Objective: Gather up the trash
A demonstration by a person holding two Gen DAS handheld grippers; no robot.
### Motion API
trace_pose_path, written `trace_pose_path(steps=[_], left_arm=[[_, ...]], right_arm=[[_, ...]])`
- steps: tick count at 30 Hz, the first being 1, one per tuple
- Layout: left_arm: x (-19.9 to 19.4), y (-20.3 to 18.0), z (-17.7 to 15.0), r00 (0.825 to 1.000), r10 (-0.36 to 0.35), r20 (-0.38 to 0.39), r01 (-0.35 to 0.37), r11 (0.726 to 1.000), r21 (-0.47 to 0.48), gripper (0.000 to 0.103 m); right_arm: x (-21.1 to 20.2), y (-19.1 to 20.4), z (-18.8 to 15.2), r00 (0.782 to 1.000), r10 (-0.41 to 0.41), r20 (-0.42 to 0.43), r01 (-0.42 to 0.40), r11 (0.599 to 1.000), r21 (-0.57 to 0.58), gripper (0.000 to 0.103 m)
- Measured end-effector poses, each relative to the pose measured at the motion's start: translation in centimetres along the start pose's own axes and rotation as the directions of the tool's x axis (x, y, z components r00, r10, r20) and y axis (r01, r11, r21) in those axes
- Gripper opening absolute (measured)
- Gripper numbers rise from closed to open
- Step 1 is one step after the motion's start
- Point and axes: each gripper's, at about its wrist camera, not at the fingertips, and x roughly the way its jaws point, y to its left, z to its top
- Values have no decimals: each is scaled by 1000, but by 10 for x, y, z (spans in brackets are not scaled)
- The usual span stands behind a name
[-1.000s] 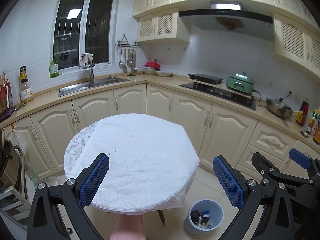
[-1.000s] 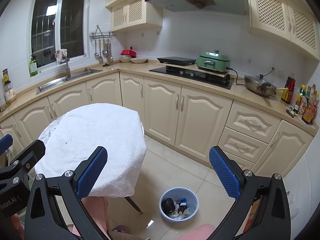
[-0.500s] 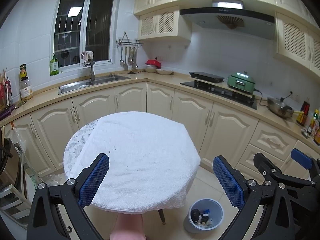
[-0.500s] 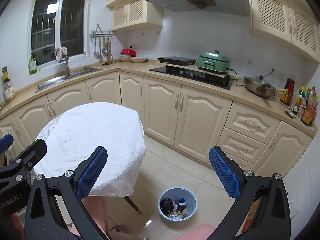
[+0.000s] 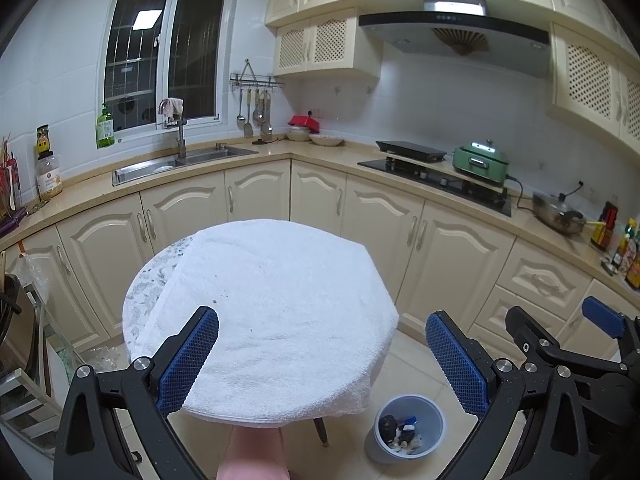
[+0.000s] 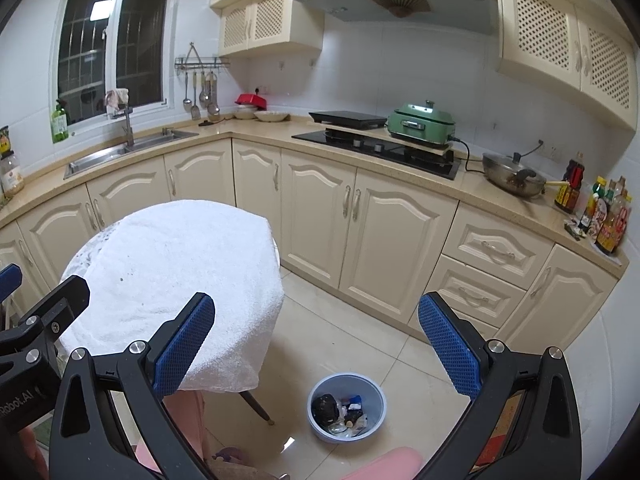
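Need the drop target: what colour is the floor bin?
Pale blue bin, clearest in the right wrist view.

"Robot.AI" printed on left claw [image 6: 40, 344] body; bottle labels illegible.

Both wrist views overlook the shared table [image 5: 144, 304] and bin [image 6: 346, 410].

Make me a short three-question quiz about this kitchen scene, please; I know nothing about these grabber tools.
1. True or false: the round blue plastic bin on the floor already holds trash.
2. What covers the small round table? A) newspaper B) white terry towel C) nothing
3. Fill in: the blue-padded fingers of the left gripper and the right gripper are both ____.

Key: 1 true; 2 B; 3 open, holding nothing.
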Motion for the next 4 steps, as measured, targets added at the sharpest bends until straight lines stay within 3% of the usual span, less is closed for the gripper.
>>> trace_pose_path(steps=[4], left_arm=[[-1,3,0,1000,-2,3,2,1000,-5,102]], right_arm=[[1,2,0,1000,0,-4,0,1000,-4,103]])
